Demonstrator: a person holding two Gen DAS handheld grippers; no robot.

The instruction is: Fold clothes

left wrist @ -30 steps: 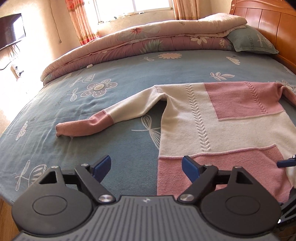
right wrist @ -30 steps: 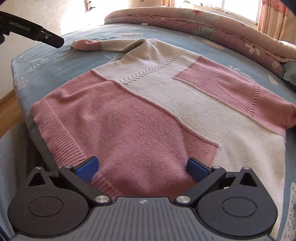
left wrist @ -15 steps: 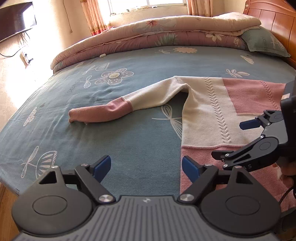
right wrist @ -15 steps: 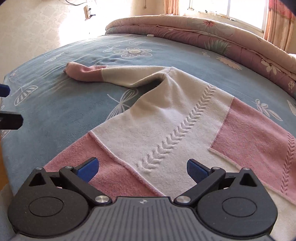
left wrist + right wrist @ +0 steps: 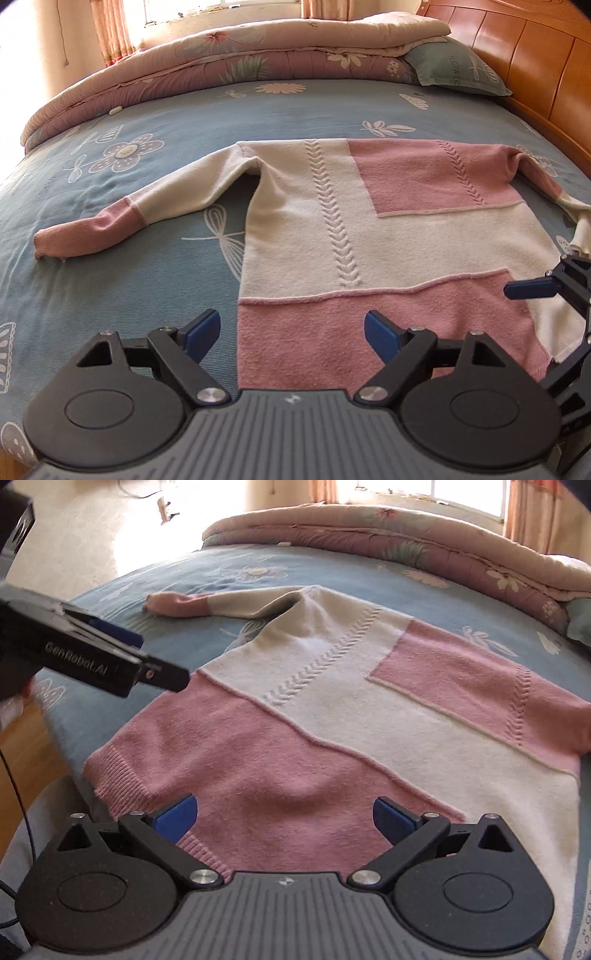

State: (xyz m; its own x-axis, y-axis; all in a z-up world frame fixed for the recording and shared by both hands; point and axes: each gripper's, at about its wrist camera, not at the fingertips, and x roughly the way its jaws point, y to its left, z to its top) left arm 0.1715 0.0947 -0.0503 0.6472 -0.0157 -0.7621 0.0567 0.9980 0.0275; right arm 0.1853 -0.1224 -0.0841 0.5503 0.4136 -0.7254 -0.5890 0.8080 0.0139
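Now the sweater (image 5: pixel 369 229) lies flat on the bed (image 5: pixel 129 295); left claw (image 5: pixel 291 332) and right claw (image 5: pixel 284 818) both gape, empty

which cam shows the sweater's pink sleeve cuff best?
Left wrist: the cuff lies unobstructed on the bedspread, with the whole sleeve visible. In the right wrist view the cuff is farther off, just beyond the left gripper.

a home bedroom: bed (image 5: pixel 155 295), rolled quilt (image 5: pixel 221 70), pillow (image 5: pixel 454 72), wooden headboard (image 5: pixel 535 62).

Blue flowered bedsheet (image 5: pixel 155 302), rolled pink quilt (image 5: pixel 236 62), grey-green pillow (image 5: pixel 454 70), wooden headboard (image 5: pixel 546 62).
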